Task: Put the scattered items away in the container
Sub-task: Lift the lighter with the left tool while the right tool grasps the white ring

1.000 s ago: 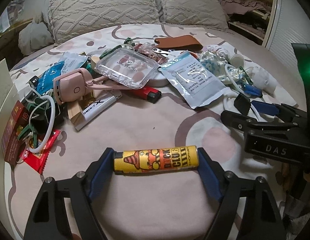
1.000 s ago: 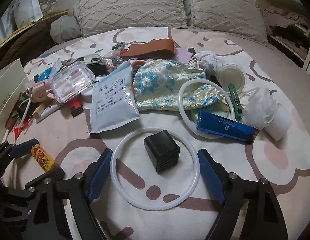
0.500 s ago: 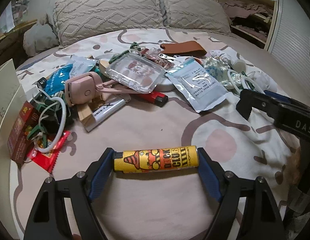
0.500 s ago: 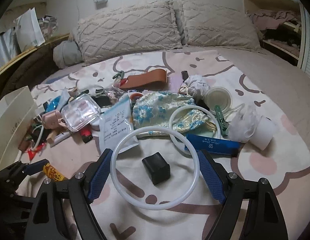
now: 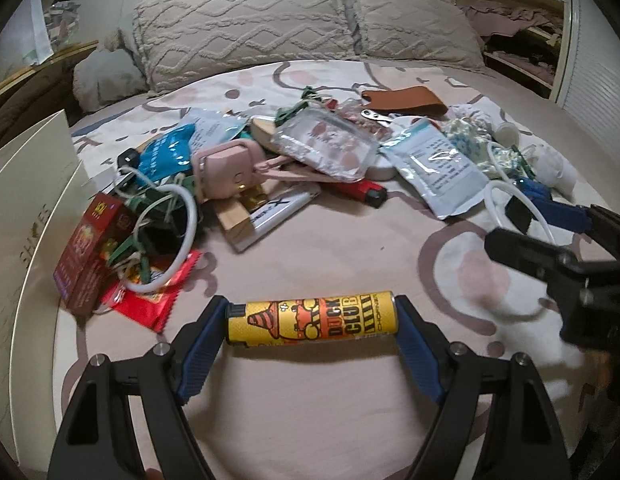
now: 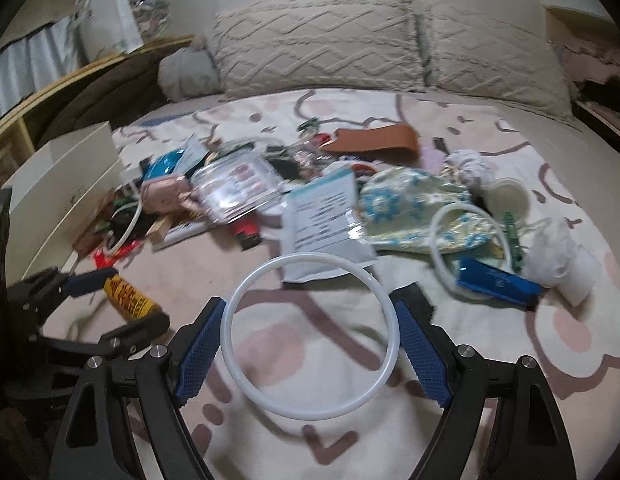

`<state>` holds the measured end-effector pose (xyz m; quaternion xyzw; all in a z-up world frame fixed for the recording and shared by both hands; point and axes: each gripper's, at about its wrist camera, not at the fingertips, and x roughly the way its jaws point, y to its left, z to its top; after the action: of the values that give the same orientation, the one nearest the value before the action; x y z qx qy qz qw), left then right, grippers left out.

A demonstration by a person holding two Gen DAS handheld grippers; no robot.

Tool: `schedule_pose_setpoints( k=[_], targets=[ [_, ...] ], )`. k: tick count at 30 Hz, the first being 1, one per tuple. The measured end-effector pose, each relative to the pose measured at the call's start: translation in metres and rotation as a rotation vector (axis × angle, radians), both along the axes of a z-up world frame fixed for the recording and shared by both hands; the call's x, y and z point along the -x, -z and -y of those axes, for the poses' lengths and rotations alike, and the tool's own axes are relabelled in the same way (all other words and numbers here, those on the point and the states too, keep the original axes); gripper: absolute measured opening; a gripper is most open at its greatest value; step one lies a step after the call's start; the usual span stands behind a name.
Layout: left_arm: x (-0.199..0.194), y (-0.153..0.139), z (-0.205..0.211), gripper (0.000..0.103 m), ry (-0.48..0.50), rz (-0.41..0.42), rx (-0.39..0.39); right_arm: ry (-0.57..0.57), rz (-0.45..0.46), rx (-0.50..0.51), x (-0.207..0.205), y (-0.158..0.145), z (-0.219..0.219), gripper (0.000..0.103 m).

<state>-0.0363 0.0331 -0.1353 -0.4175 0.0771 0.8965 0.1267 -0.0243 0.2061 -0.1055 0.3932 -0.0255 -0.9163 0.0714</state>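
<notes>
Two grippers clamp yellow lighter (image 5: pixel 312 317), white ring (image 6: pixel 310 346).

Both grippers, left gripper (image 5: pixel 312 324) and right gripper (image 6: pixel 310 330), have black frames, silver screws and blue ribbed fingers (image 5: pixel 202 338)

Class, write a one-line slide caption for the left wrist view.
Left hand-held gripper grips a yellow lighter end to end above the cluttered bed.

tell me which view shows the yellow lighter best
The left wrist view: the yellow lighter lies crosswise, sharp, label readable. The right wrist view shows it small and blurred at the left.
</notes>
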Motion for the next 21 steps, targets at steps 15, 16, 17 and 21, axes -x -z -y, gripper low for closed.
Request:
schedule_pose_setpoints(
  k=[15, 16, 17, 21],
  targets=[
    [0.007, 0.016, 0.007, 0.081, -0.048, 0.021, 0.008, -0.042, 0.102, -0.077, 0.004, 0.030, 0.022, 0.085],
    [0.007, 0.017, 0.006, 0.081, -0.048, 0.023, 0.008, -0.042, 0.106, -0.084, 0.004, 0.032, 0.023, 0.085],
    [0.007, 0.017, 0.007, 0.081, -0.048, 0.024, 0.008, -0.043, 0.109, -0.092, 0.005, 0.033, 0.024, 0.085],
    [0.008, 0.022, 0.007, 0.082, -0.049, 0.034, 0.012, -0.040, 0.105, -0.102, 0.003, 0.034, 0.024, 0.085]
  ],
)
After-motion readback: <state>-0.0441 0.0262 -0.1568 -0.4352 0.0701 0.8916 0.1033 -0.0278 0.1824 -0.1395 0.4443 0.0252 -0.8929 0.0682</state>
